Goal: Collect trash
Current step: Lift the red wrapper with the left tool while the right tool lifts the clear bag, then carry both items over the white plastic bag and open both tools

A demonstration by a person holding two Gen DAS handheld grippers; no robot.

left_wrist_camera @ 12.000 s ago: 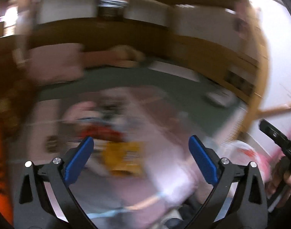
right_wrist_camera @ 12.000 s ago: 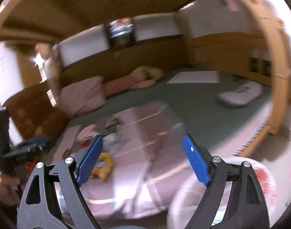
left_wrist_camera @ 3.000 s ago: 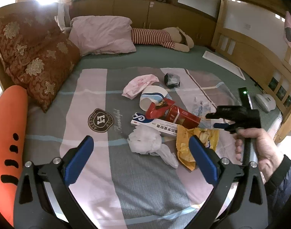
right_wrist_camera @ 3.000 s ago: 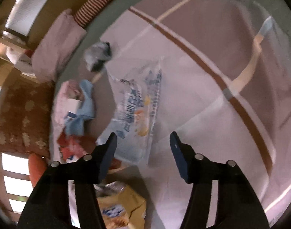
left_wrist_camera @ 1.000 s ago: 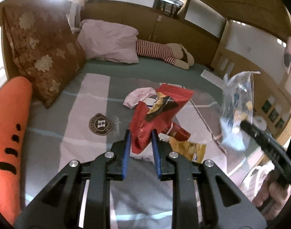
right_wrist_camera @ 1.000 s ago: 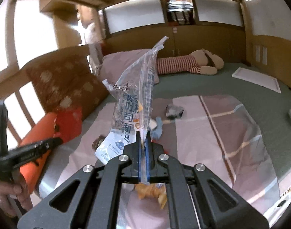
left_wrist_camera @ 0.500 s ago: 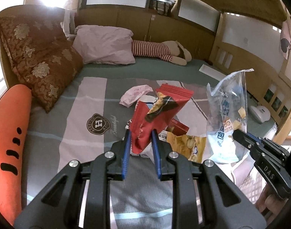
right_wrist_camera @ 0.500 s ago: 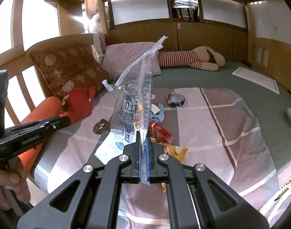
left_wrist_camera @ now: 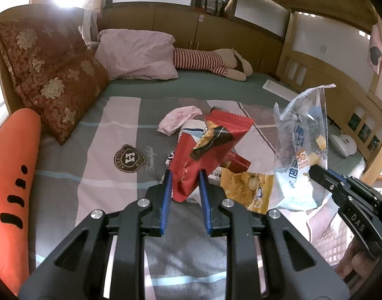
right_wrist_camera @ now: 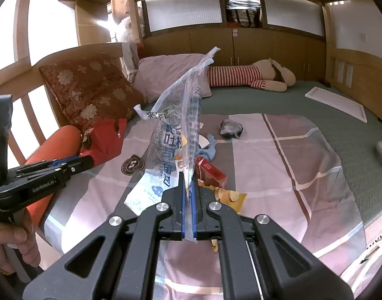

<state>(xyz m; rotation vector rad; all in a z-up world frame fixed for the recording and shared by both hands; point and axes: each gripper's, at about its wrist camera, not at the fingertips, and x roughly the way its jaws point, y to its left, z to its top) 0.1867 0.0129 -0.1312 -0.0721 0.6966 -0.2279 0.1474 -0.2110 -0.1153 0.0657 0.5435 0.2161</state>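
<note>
My left gripper (left_wrist_camera: 183, 175) is shut on a red snack wrapper (left_wrist_camera: 206, 150) and holds it above the bed; it shows at the left of the right wrist view (right_wrist_camera: 105, 140). My right gripper (right_wrist_camera: 188, 177) is shut on a clear plastic bag (right_wrist_camera: 178, 130) with blue print, held upright; the bag also shows in the left wrist view (left_wrist_camera: 301, 150). More trash lies on the pink-grey blanket (left_wrist_camera: 100, 150): a yellow snack bag (left_wrist_camera: 248, 187), a red box (right_wrist_camera: 211, 172), a pink wrapper (left_wrist_camera: 178, 120), a grey crumpled wad (right_wrist_camera: 231, 126).
A white basket (left_wrist_camera: 333, 240) stands at the bed's right edge, below the right gripper. An orange bolster (left_wrist_camera: 13, 175), brown cushions (left_wrist_camera: 53, 75), a pink pillow (left_wrist_camera: 138, 55) and a striped plush toy (left_wrist_camera: 211, 62) lie at the head of the bed. A wooden rail frames the bed.
Since three seconds ago both grippers shut on trash and lifted it. Over the last second the view pulled back slightly; both items stay held in the air.
</note>
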